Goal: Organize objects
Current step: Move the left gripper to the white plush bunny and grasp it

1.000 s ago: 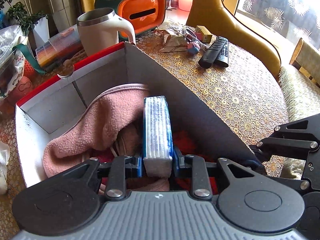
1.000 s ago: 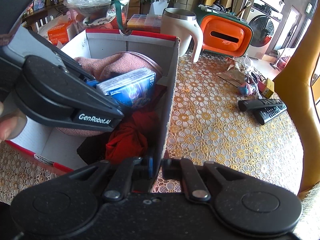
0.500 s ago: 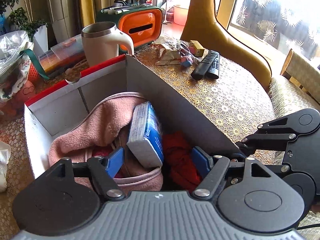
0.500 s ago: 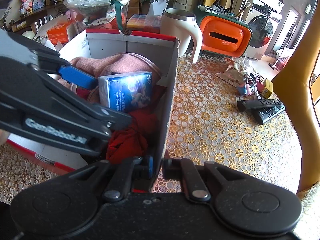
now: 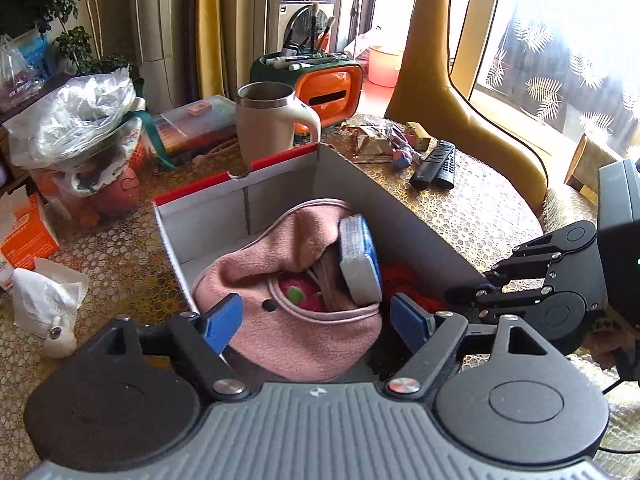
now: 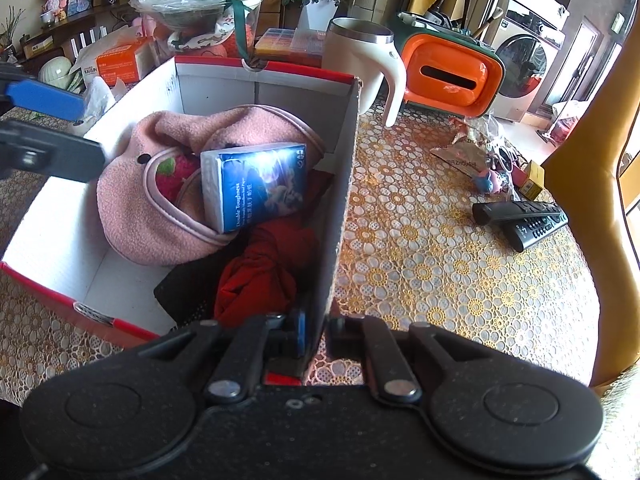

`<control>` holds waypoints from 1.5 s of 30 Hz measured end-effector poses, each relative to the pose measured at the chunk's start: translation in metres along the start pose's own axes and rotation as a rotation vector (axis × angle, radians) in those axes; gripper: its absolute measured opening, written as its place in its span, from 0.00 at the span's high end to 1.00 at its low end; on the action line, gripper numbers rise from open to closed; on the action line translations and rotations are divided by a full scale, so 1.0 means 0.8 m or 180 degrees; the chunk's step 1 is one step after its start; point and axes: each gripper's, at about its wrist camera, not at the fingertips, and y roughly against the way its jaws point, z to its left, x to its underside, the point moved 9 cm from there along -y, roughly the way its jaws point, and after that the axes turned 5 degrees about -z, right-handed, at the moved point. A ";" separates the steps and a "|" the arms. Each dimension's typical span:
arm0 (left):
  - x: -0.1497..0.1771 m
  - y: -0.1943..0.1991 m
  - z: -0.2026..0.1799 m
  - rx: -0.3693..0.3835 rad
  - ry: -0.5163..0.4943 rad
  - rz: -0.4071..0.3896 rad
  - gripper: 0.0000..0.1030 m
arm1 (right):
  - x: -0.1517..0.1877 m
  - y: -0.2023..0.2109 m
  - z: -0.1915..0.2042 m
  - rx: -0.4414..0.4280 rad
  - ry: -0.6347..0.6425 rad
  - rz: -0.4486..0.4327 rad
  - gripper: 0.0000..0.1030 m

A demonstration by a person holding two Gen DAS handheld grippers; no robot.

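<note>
A white cardboard box with a red rim (image 5: 280, 196) (image 6: 264, 84) stands on the lace-covered table. Inside lie a pink fleece pouch (image 5: 280, 280) (image 6: 160, 208), a blue tissue pack (image 5: 358, 260) (image 6: 256, 186) leaning on it, and a red cloth (image 6: 256, 276). My left gripper (image 5: 316, 322) is open and empty, above the box's near end; it also shows at the left edge of the right wrist view (image 6: 44, 128). My right gripper (image 6: 316, 332) is shut on the box's right wall (image 6: 340, 200) and shows in the left wrist view (image 5: 472, 292).
A cream mug (image 5: 272, 120) and an orange tissue holder (image 5: 328, 92) stand behind the box. Two remotes (image 6: 520, 220) and small wrappers (image 6: 468, 152) lie to the right. A plastic-wrapped basket (image 5: 80, 140), an orange carton (image 5: 24, 236) and crumpled tissue (image 5: 44, 300) are left. A yellow chair (image 5: 460, 100) borders the table.
My left gripper opened, let go of the blue tissue pack in the box and pulled back and up. The pack now leans on the pink pouch. The right gripper has not moved.
</note>
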 end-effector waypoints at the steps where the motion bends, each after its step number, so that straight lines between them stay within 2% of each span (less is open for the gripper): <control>1: 0.003 0.007 0.008 -0.0035 0.0007 -0.0008 0.22 | 0.000 0.000 0.000 0.0005 0.0011 0.0001 0.90; 5: 0.017 0.038 0.049 -0.0227 0.0068 -0.0066 0.21 | 0.000 0.001 0.001 0.0022 0.0025 0.0005 0.91; 11: 0.042 0.074 0.139 -0.0645 0.0281 -0.0127 0.17 | 0.000 0.001 0.002 0.0035 0.0066 0.0030 0.92; 14: 0.057 0.077 0.190 -0.0996 0.0303 -0.0111 0.13 | -0.002 0.002 0.003 0.0039 0.0079 0.0034 0.92; 17: 0.071 0.068 0.232 -0.1183 0.0352 -0.0048 0.08 | -0.001 0.001 0.003 0.0031 0.0079 0.0048 0.92; 18: 0.074 0.064 0.242 -0.1243 0.0355 -0.0043 0.02 | 0.000 0.001 0.002 0.0029 0.0080 0.0053 0.92; 20: 0.080 0.053 0.260 -0.1337 0.0375 -0.0039 0.00 | 0.000 0.002 0.002 0.0020 0.0087 0.0060 0.91; 34: 0.105 -0.051 0.309 -0.1396 0.0483 0.0146 0.00 | -0.001 0.000 0.004 0.0023 0.0166 0.0124 0.91; 39: 0.118 -0.074 0.328 -0.1324 0.0717 0.0208 0.00 | -0.001 0.000 0.007 0.0074 0.0232 0.0112 0.91; 45: 0.124 -0.083 0.348 -0.1371 0.0941 0.0172 0.00 | -0.002 -0.001 0.005 0.0066 0.0211 0.0122 0.91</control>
